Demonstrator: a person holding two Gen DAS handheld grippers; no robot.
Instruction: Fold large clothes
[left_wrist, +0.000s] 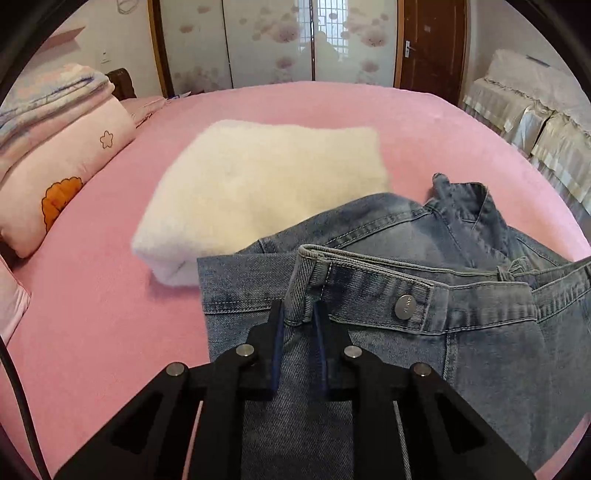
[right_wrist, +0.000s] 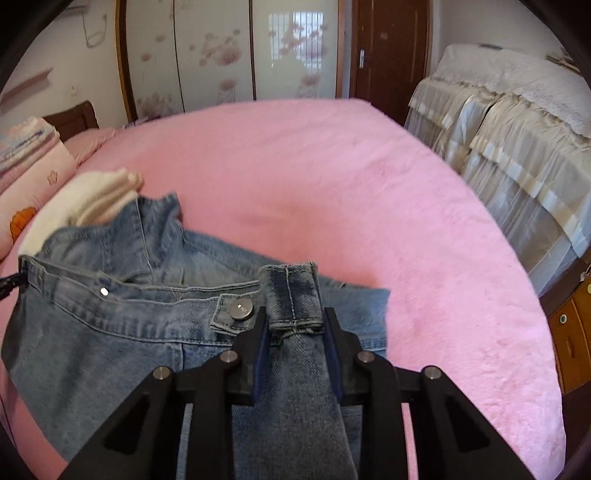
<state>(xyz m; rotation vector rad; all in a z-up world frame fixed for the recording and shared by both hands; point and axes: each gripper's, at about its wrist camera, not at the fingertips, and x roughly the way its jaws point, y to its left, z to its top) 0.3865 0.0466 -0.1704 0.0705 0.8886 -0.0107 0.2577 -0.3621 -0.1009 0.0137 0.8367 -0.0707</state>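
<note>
Nearest, low in each frame, the left gripper and right gripper are clamped on the jeans' waistband; beyond, a folded white garment lies mid-frame on the pink bed.

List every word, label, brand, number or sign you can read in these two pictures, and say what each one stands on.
No text can be read in either view.
Metal button on the jeans waistband: stamped lettering, too small and blurred to read.
The same button in the right wrist view: also unreadable.
Pink pillow: only a flower outline and an orange flower shape, no words.
</note>
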